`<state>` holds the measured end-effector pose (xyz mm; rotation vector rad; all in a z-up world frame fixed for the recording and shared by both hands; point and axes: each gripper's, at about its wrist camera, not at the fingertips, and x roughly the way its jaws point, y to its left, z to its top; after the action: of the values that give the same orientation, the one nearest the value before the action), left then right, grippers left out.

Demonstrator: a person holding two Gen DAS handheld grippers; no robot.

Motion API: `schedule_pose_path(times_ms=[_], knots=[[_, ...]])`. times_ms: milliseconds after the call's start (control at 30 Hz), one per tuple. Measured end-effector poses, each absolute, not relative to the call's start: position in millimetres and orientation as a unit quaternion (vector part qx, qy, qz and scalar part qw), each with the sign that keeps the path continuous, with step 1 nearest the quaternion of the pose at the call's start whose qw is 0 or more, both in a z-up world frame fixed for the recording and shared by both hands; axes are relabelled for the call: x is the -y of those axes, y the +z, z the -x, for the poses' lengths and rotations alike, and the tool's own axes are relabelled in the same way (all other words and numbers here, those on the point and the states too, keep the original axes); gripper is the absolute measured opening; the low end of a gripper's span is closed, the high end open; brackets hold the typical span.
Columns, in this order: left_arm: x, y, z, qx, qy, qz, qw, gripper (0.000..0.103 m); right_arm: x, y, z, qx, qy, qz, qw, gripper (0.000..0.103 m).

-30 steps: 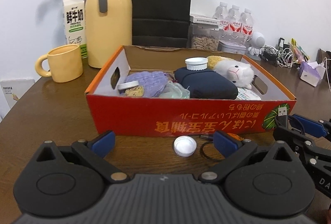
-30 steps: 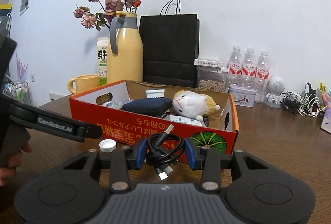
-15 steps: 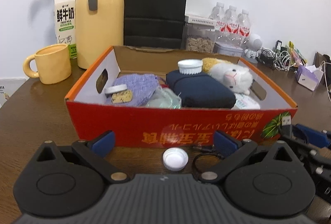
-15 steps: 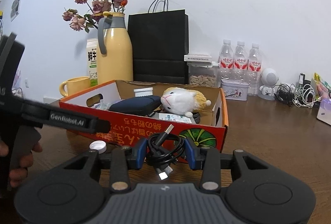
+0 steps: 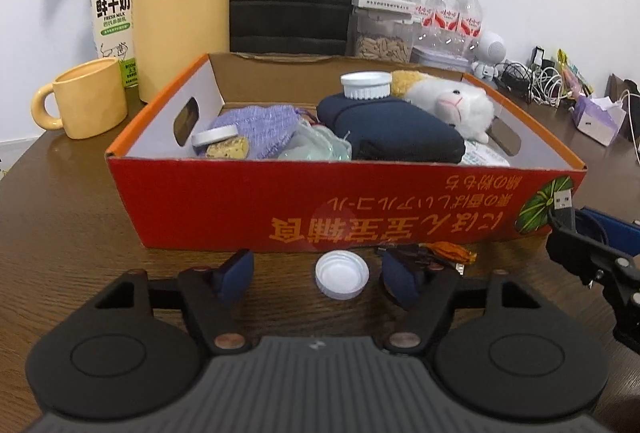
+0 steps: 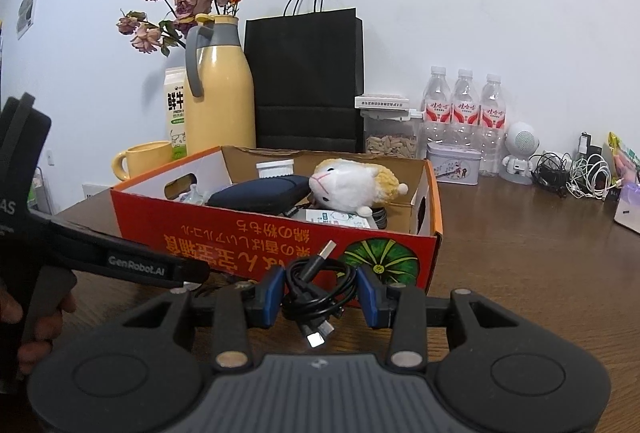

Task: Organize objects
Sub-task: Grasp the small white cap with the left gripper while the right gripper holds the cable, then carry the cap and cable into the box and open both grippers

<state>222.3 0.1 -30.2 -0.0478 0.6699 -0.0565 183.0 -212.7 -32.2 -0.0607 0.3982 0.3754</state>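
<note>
Left gripper (image 5: 316, 275): low over the bench (image 5: 72, 217), pointing at the front wall of the box; its jaws have just been closing and stand apart, with the white bottle cap (image 5: 341, 274) between them, the blue pads clear of it on both sides.
White bottle cap: lies open side up on the bench, just in front of the box.
Right gripper (image 6: 321, 297): clamped on a coiled black USB cable (image 6: 316, 291) (one plug sticks up, another hangs below the pads), held just in front of the box's near corner.
Orange-red cardboard box (image 5: 280, 209): sits on the bench, open at the top, printed characters upside down on its front wall.
Box contents: a purple knitted pouch (image 5: 264, 125), a dark navy pouch (image 5: 396, 129) with a white ribbed jar (image 5: 366, 85) at its far end, a white plush animal (image 5: 452, 105) and a small round tin (image 5: 214, 134).
Near the cap: a small orange wrapper (image 5: 450, 251) lies on the bench by the box's front wall, to the right of the cap.
Behind the box: a yellow mug (image 5: 88, 97), a milk carton (image 5: 112, 9), a yellow thermos jug (image 5: 180, 1), a black paper bag (image 6: 306, 81) and three water bottles (image 6: 464, 105).
Person: a hand (image 6: 24, 329) at the left edge of the right wrist view grips the handle of the left gripper.
</note>
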Motion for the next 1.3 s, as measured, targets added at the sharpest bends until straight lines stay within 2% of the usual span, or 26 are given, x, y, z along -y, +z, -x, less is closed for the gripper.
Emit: schedule_pose_path(times_ms=[133, 200, 267, 300, 333, 1300], knots=[[1, -33, -223, -0.329, -0.029, 0.018, 0.944, 0.066, 212, -32, -183, -0.196, 0.189, 0.030, 0.962, 0.038], [1, -33, -223, -0.326, -0.024, 0.015, 0.945, 0.057, 212, -32, -182, -0.195, 0.191, 0.029, 0.962, 0.038], [1, -33, -223, -0.324, -0.023, 0.014, 0.946, 0.037, 212, -32, -182, -0.194, 0.192, 0.029, 0.961, 0.038], [1, -33, -222, -0.323, -0.025, 0.014, 0.946, 0.031, 212, -32, -182, -0.195, 0.193, 0.029, 0.961, 0.038], [1, -32, -222, -0.323, -0.027, 0.013, 0.946, 0.030, 212, -32, -182, -0.195, 0.193, 0.030, 0.961, 0.038], [-6, -19, -189, -0.266, 0.005, 0.020, 0.964, 0.029, 220, -34, -190, -0.197, 0.199, -0.002, 0.960, 0.038]])
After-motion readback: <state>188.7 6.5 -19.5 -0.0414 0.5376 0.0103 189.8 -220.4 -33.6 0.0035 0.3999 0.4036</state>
